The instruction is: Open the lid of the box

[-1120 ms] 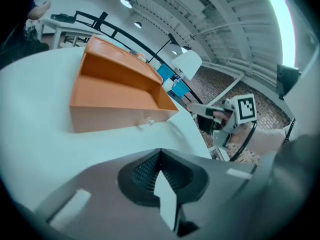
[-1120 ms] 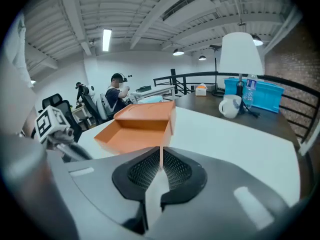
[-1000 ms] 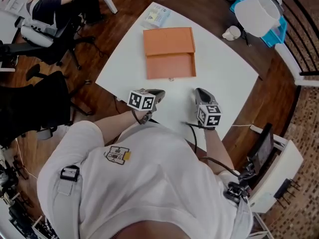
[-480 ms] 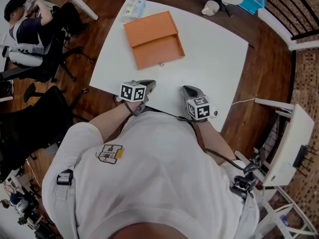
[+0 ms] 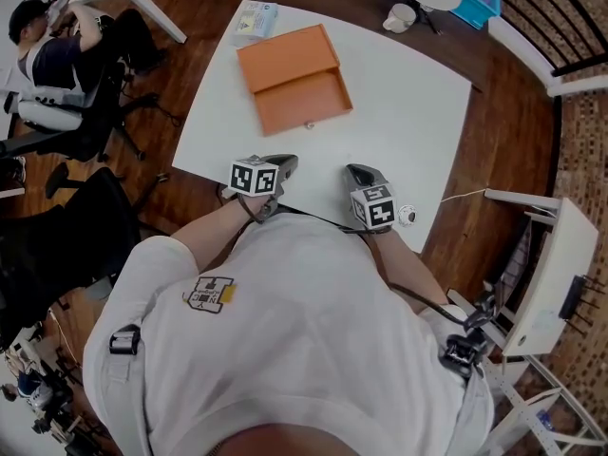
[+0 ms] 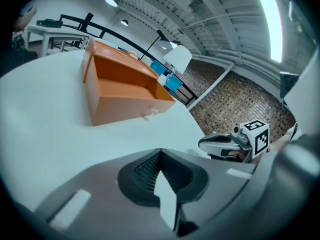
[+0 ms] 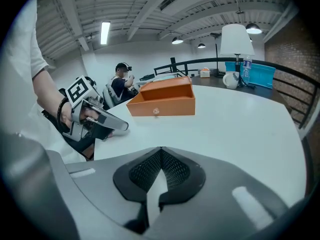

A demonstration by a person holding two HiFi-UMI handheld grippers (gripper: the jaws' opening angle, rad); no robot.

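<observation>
Since half a second ago little has changed: the right gripper (image 5: 359, 172) has turned its marker cube slightly, while the left gripper (image 5: 283, 163) and the orange box (image 5: 293, 78) lie as before. Both pairs of jaws are pressed together on nothing at the near edge of the white table (image 5: 408, 112), with the box well ahead of them, closer to the left gripper, its small front knob (image 7: 156, 111) facing them. Print on the packet (image 5: 255, 19) just behind the box is too small to read.

No legible text anywhere (only square patterns on the cubes (image 5: 254, 175); packet (image 5: 255, 19) print too small)
</observation>
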